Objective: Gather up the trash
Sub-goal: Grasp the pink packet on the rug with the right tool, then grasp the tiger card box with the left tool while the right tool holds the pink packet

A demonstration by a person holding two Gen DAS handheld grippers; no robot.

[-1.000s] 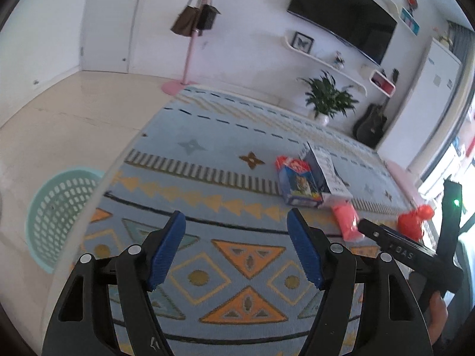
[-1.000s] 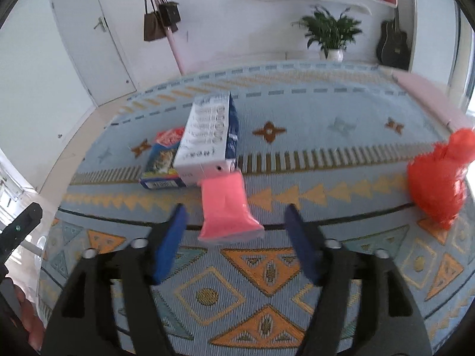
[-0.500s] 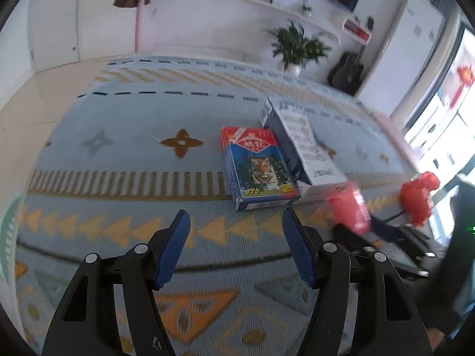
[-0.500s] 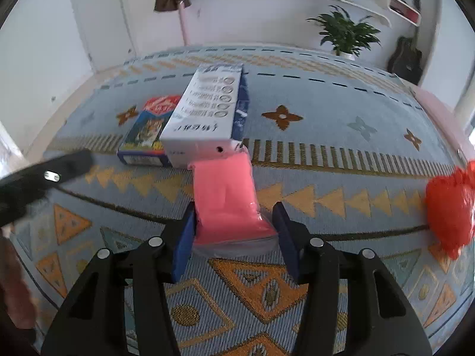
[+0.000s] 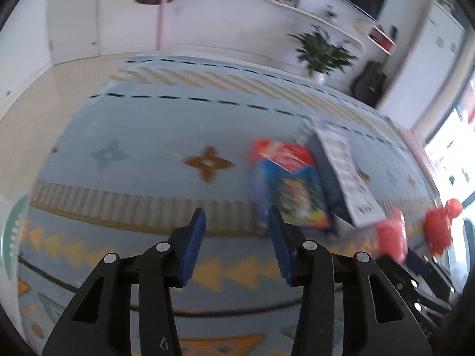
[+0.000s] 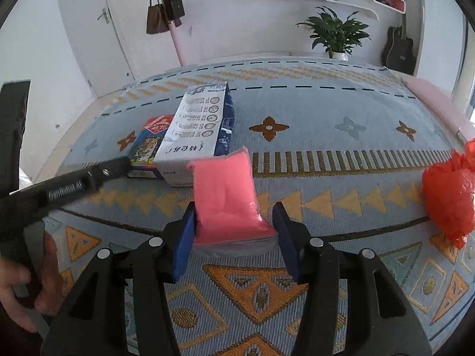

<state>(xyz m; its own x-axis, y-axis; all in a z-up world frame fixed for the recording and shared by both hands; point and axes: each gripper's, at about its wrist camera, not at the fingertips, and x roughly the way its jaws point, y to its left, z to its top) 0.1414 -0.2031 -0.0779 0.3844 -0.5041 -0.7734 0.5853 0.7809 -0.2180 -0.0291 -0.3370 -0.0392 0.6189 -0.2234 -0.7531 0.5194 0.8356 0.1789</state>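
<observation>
Right wrist view: right gripper (image 6: 233, 234) straddles pink packet (image 6: 228, 198), not clamped; left gripper (image 5: 236, 238) open, empty.

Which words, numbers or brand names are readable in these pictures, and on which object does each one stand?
None can be quoted with certainty.
White carton: rows of round icons with small print and larger characters near its front end, too small to read.
Tiger box: white script on its red top, too small; blurred in the left view.
Left gripper: embossed letters on its arm, not legible.
Pink packet and red bag: no text seen.
</observation>
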